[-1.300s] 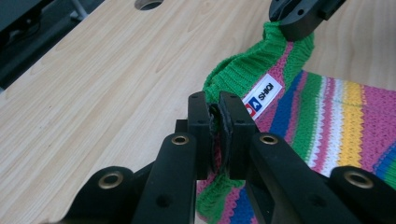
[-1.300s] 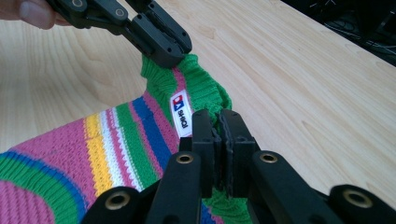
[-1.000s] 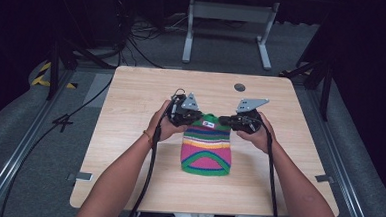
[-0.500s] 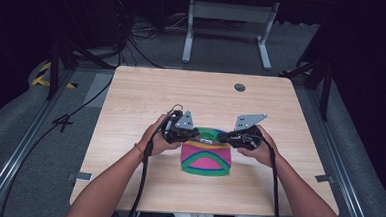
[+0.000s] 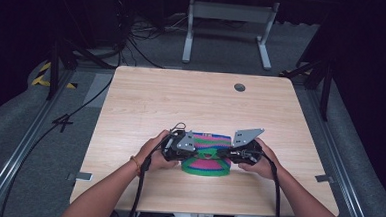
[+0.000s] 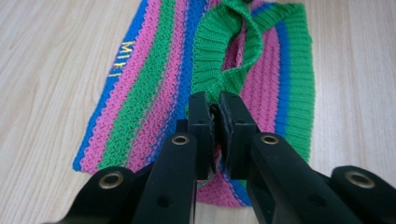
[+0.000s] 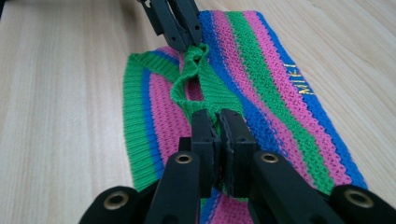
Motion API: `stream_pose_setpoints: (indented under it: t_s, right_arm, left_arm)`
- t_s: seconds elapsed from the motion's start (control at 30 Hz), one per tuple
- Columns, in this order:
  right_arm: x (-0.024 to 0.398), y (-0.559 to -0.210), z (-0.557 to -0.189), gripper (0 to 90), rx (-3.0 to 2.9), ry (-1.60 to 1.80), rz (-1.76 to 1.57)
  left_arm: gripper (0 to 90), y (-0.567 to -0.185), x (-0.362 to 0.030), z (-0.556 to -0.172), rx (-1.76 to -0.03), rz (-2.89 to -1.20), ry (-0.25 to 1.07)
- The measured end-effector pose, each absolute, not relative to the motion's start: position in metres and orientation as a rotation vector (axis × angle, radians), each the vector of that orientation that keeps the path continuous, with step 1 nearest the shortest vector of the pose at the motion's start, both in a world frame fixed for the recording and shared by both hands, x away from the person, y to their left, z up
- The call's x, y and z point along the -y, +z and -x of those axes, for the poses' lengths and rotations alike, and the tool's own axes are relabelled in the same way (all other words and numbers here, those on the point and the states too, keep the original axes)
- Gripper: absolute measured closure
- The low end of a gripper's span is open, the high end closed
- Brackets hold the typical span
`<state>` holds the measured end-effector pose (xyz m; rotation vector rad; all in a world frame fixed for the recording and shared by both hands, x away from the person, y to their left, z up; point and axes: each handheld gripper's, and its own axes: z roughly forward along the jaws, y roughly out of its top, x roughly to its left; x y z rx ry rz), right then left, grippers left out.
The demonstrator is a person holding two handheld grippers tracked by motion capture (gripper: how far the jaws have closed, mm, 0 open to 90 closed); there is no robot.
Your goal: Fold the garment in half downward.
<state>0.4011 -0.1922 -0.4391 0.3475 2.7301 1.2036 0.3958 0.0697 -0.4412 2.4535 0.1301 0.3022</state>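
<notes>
Closest to the person, both hands sit at the near side of the table (image 5: 146,106), each holding a gripper over a striped knit hat (image 5: 205,162) that lies flat on the wood. The left gripper (image 6: 215,112) has its fingers pinched together on the green ribbed cuff (image 6: 219,56) of the hat, and the right gripper (image 7: 217,123) is clamped on the same green cuff from the other side. In the right gripper view you can see the cuff bunched up in a loop between the two pinch points, with the left one gripping farther off.

My guess is they're folding the hat, bringing the cuff edge over the striped body. To do that well I'd keep both grips level and move them together so the fold line comes out straight, not skewed. Knit stretches, so don't pull the two sides apart too hard or the loop will distort. I'd lay the cuff down flat and only then let go, both at once.

Farther out, the tabletop is bare wood with a small round hole (image 5: 239,87) near the far edge.
</notes>
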Motion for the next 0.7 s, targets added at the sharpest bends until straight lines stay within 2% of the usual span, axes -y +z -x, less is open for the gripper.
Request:
stream_pose_setpoints:
  t_s: [0.53, 0.7]
  right_arm:
    - [0.200, -0.453, -0.378, 84.7, -2.808, 1.094, -0.277]
    - [0.202, -0.457, -0.370, 84.2, -2.807, 1.048, -0.262]
  left_arm:
    - [83.6, -0.459, -0.066, -0.373, -0.090, -2.506, 0.218]
    - [79.6, -0.463, -0.069, -0.368, -0.103, -2.489, 0.209]
